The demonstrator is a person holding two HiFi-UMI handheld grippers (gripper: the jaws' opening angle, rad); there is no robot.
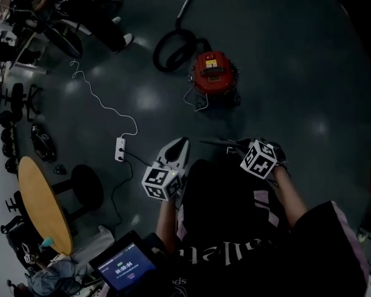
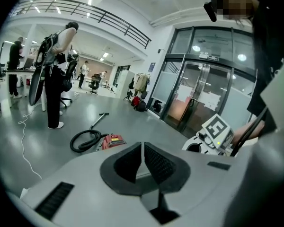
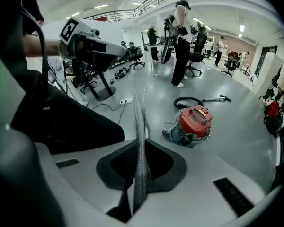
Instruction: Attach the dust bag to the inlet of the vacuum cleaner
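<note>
Currently: left gripper [image 2: 142, 159] jaws together, empty; right gripper [image 3: 140, 174] clamps thin dust bag [image 3: 139, 119]; vacuum cleaner [image 1: 214, 73] at 12 o'clock.

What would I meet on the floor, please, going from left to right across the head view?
Round wooden table → black stool → white power strip → red vacuum cleaner.
</note>
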